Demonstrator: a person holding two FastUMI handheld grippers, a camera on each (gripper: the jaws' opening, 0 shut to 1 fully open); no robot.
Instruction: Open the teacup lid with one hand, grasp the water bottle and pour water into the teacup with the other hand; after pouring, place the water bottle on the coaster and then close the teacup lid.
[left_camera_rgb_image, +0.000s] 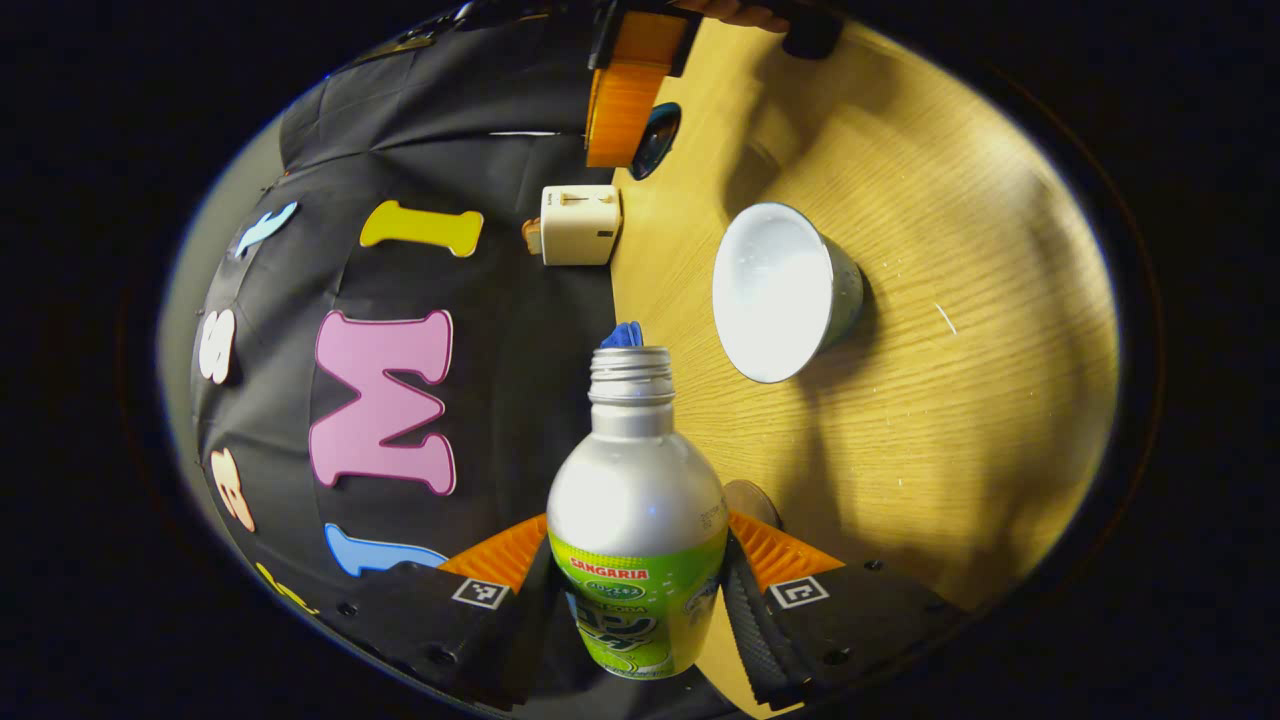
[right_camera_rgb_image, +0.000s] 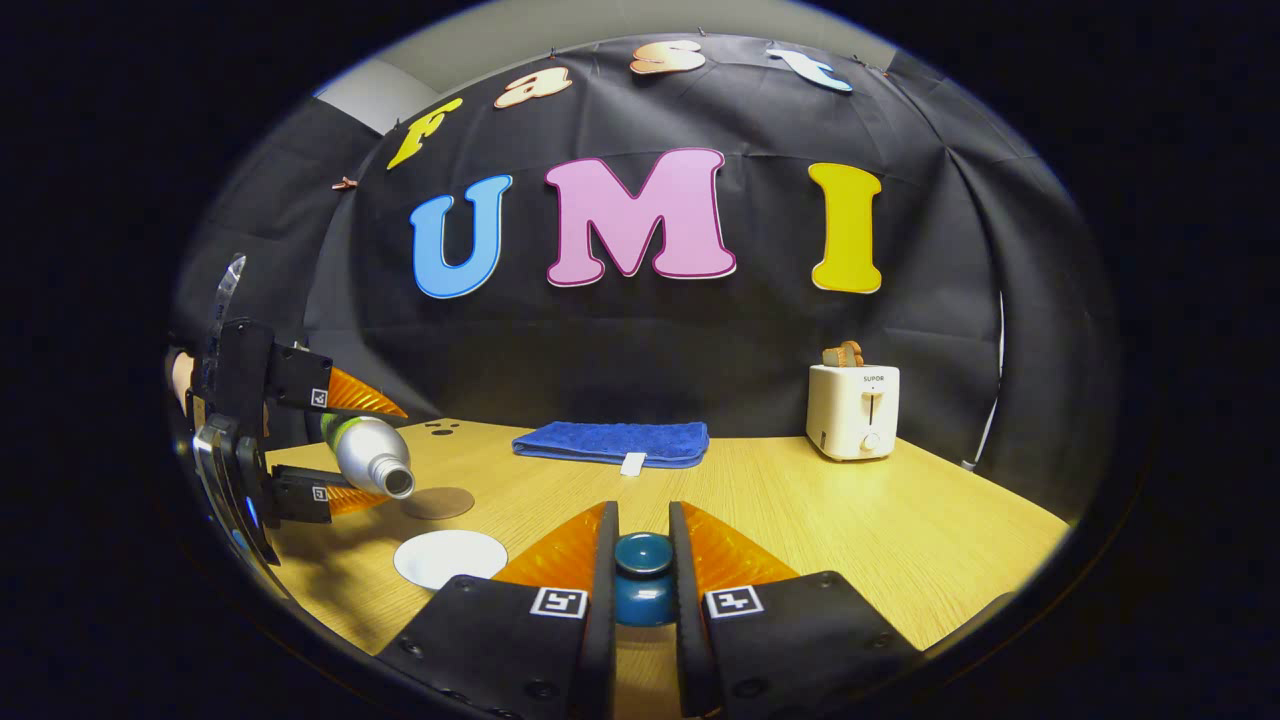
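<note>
Your left gripper (left_camera_rgb_image: 635, 580) has its jaws clamped on the water bottle (left_camera_rgb_image: 637, 500), tipped, mouth near the open teacup (left_camera_rgb_image: 780, 295); bring the mouth over the cup, then tilt slowly. Your right gripper (right_camera_rgb_image: 642, 570) pinches the lid (right_camera_rgb_image: 642, 578), clear of the cup. The wooden worktop (left_camera_rgb_image: 950, 400) carries a towel (right_camera_rgb_image: 612, 442), toaster (right_camera_rgb_image: 853, 410) and coaster (right_camera_rgb_image: 438, 502).

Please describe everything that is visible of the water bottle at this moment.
The water bottle looks like silvery metal with a green printed label around its lower body. Its threaded neck is open, with no cap on. The left gripper holds it, both fingers pressing on the label. In the right gripper view the bottle is tilted, mouth pointing down toward the white teacup, above the table. No water stream is visible.
</note>
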